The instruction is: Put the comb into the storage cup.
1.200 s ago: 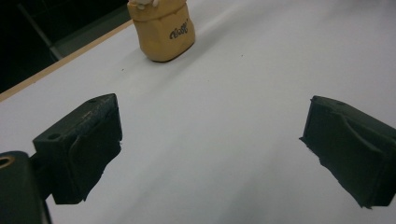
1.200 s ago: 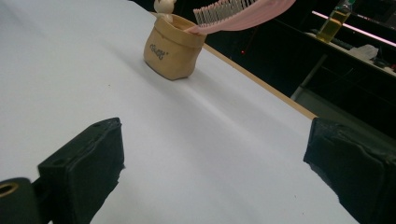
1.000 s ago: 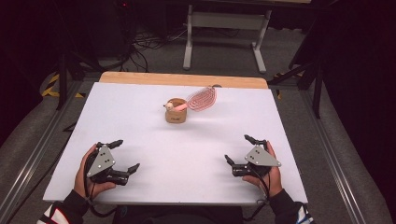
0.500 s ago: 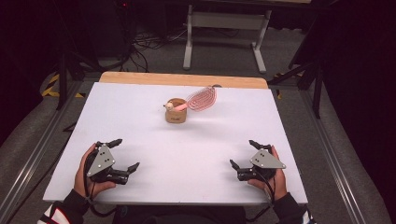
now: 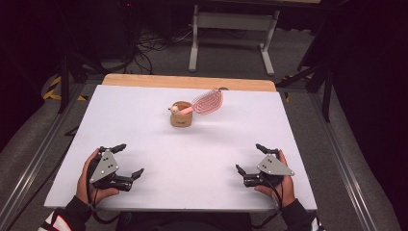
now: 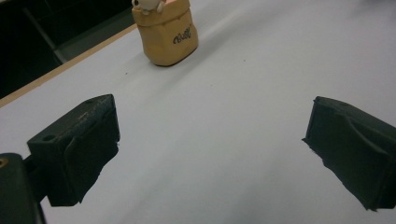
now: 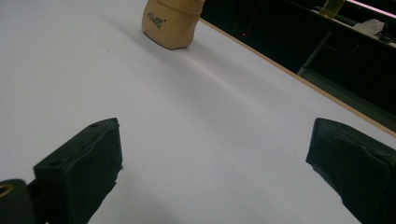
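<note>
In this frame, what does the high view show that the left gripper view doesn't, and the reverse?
High view alone: the pink spiral-patterned fan leaning out of the holder, both hands with the left gripper and right gripper near the table's front edge, and the floor and metal stand beyond the table.

Left gripper view alone: the dark lettering on the holder's side and a close look at that gripper's own two black jaws, set wide apart with nothing between them.

Both: the tan holder standing on the white table.

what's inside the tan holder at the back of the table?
A pink-handled utensil pokes out of the tan holder, its pink spiral head leaning out to the right. The holder's wall hides the interior below the rim.
</note>
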The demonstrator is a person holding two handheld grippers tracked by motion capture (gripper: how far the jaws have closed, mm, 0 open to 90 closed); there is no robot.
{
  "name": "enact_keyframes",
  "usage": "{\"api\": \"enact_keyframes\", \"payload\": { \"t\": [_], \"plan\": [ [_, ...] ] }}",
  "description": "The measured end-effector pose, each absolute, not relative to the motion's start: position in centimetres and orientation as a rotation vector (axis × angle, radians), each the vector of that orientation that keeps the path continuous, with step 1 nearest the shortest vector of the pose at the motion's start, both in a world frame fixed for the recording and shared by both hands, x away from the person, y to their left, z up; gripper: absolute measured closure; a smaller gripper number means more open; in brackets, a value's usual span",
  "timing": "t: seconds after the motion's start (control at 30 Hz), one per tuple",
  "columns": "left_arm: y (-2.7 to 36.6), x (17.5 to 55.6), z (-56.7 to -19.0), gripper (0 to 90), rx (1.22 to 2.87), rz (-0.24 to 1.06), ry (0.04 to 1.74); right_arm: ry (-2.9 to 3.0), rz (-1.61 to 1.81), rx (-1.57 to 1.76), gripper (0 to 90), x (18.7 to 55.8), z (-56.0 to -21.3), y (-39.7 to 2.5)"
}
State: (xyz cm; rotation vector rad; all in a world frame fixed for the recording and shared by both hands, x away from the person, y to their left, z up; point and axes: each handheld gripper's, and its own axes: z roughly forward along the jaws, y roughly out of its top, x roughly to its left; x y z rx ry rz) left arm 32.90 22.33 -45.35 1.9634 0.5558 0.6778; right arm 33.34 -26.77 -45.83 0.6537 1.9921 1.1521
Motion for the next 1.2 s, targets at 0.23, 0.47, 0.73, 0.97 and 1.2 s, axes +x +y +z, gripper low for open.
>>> {"api": "enact_keyframes", "payload": {
  "t": [0.23, 0.47, 0.73, 0.97, 1.2],
  "plan": [
    [22.35, 32.93, -45.33, 4.0, 1.962, 0.677, 0.554, 1.989, 1.149, 0.650, 3.7, 33.29, -45.81, -26.55],
    [22.11, 32.97, -45.43, 4.0, 1.969, 0.673, 0.551, 1.980, 1.160, 0.657, 3.7, 33.26, -45.73, -26.70],
    [22.16, 32.97, -45.41, 4.1, 1.967, 0.675, 0.552, 1.982, 1.150, 0.655, 3.7, 33.27, -45.74, -26.59],
    [22.19, 32.97, -45.41, 4.1, 1.965, 0.675, 0.557, 1.984, 1.148, 0.654, 3.7, 33.29, -45.74, -26.60],
    [22.17, 33.00, -45.42, 4.1, 1.964, 0.675, 0.559, 1.985, 1.145, 0.649, 3.7, 33.28, -45.73, -26.63]
  ]
}}
